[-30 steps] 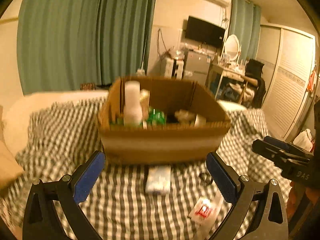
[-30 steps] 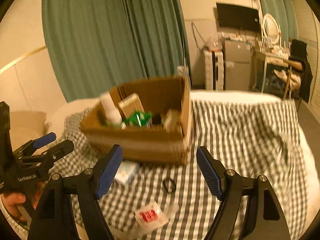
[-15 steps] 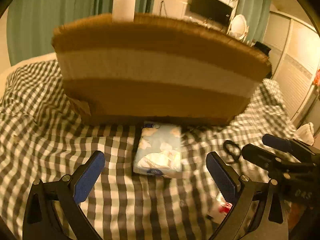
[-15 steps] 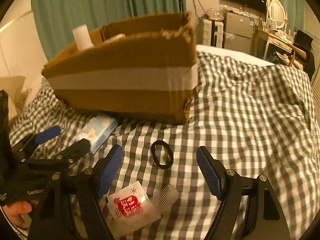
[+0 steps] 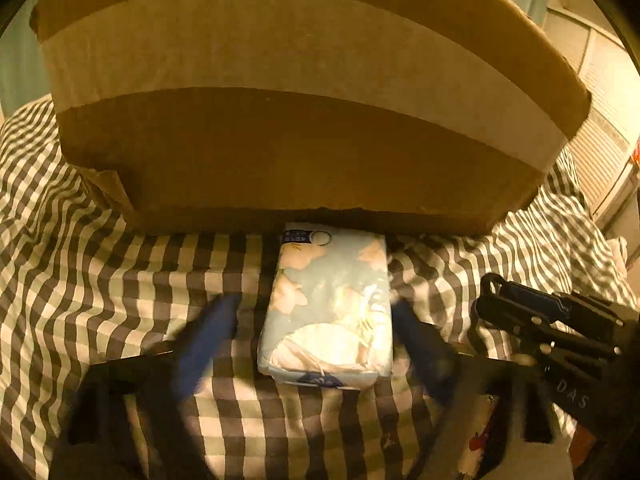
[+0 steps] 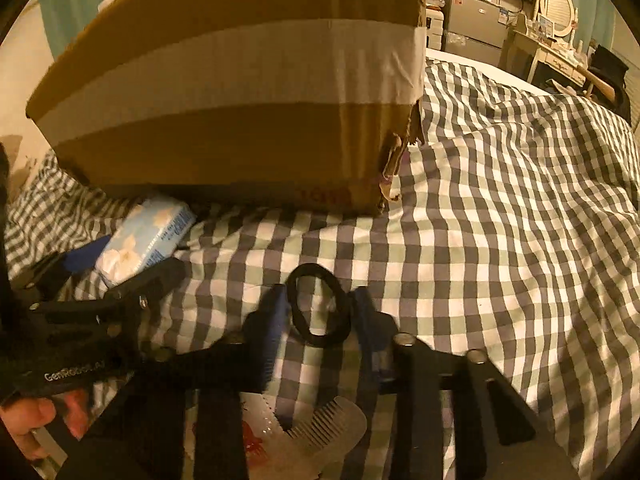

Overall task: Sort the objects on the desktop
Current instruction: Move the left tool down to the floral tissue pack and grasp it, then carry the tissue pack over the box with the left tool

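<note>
Both grippers drop at once beside the cardboard box (image 6: pixel 240 92) on the checked bed: left gripper (image 5: pixel 316 344), jaws closing, straddles the tissue pack (image 5: pixel 328 308); right gripper (image 6: pixel 318 312) narrows around the hair tie (image 6: pixel 318 304), neither yet pinched.

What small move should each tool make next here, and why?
Probably finish closing, then lift. The left tool straddles the tissue pack and the right tool straddles the black hair tie; both sets of jaws have just been closing, though no pad clearly presses yet. The cardboard box stands just behind, ready to receive them.
</note>
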Demonstrator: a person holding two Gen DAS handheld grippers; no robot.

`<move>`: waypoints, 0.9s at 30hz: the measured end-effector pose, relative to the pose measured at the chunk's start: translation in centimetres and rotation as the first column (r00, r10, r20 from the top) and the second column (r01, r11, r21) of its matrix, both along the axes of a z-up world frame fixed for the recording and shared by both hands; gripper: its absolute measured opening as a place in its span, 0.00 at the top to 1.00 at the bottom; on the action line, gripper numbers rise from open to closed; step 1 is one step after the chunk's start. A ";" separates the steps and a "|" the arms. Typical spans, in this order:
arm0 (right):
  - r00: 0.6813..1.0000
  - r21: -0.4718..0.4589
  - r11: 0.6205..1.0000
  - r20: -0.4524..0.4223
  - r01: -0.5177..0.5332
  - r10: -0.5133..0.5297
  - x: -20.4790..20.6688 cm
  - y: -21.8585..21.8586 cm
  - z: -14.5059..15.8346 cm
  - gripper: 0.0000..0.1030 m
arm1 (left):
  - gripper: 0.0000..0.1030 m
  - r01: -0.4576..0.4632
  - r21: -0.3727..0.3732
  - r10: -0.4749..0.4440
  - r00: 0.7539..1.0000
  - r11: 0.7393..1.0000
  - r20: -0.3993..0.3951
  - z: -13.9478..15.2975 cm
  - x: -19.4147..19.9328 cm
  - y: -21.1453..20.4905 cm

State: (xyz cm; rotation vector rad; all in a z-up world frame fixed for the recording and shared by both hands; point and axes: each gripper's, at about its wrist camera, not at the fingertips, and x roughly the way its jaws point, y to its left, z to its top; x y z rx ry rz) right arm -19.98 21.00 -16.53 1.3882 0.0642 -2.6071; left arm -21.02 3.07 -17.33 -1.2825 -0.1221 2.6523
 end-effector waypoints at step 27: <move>0.995 -0.036 0.999 -0.100 -0.019 0.015 5.0 -0.3 4.4 0.85 | 0.48 0.024 0.055 -0.019 0.997 0.998 -0.077 4.8 9.0 -4.6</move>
